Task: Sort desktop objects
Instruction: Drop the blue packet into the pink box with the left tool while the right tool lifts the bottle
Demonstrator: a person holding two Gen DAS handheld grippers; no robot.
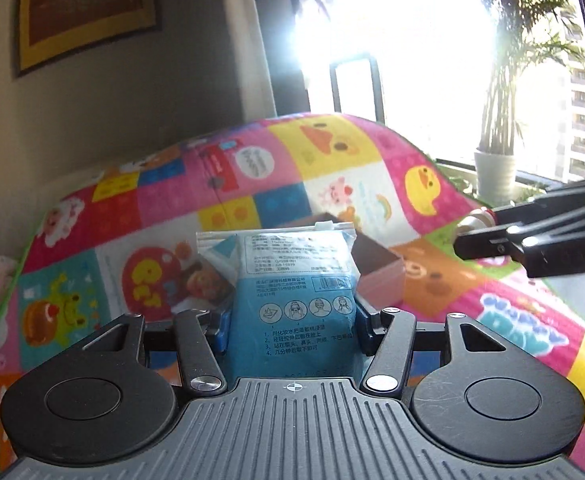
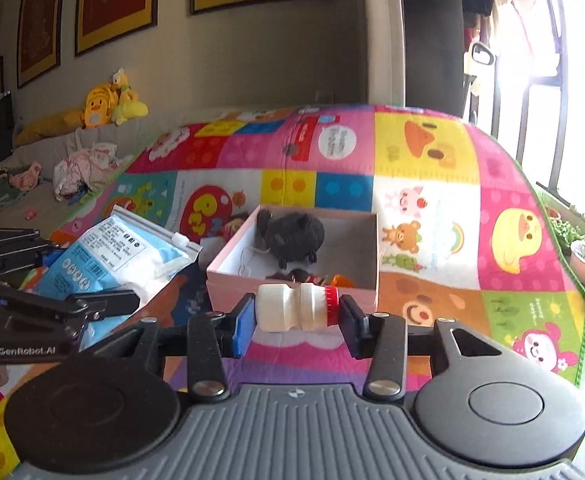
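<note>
1. The left tongs are closed on a soft, glossy blue-and-white plastic packet with a clear zip-seal top and printed text; it stands upright between the blue pads, lifted above the tabletop.
2. The right tongs clamp a small, waisted, cream plastic bottle with a red ribbed cap, lying crosswise, its base against one pad and its cap against the other.
3. Just beyond the bottle sits a square pink cardboard box, open-topped, holding a fuzzy dark plush toy and small bits I cannot make out.
4. A quilted, bright patchwork cartoon mat covers the tabletop.
5. The packet hangs left of the box, near its corner.
</note>
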